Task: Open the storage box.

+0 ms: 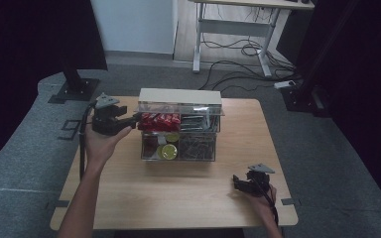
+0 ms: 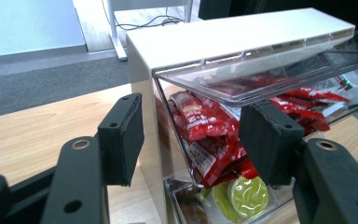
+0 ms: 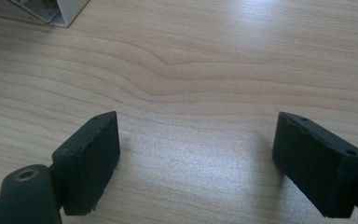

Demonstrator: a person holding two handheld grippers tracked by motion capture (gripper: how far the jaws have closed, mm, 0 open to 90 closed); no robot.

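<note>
Left gripper (image 2: 191,140) stands with its jaws spread wide and nothing between them, levelled at the left end of the clear organiser (image 1: 180,130), which sits at the middle of the table (image 1: 129,198) toward its far edge. In the left gripper view we see its pads flanking the organiser's white corner post, with the raised clear flap (image 2: 279,77) just above the right pad and the red snack packets (image 2: 209,135) packed in the upper compartment behind it. We judge the step in hand to be an approach to that upper bin; to do it well, we would bring the jaws in level beneath the flap, keep clear of the white post, and close only once a packet lies squarely between the pads. The organiser's long axis runs left to right across the table, its open front facing the person; the packets lie stacked and slanting down toward that front. Yellow round items (image 2: 247,196) sit in the lower tray. Right gripper (image 3: 196,154) rests near the front right of the table, jaws likewise apart over bare wood.
</note>
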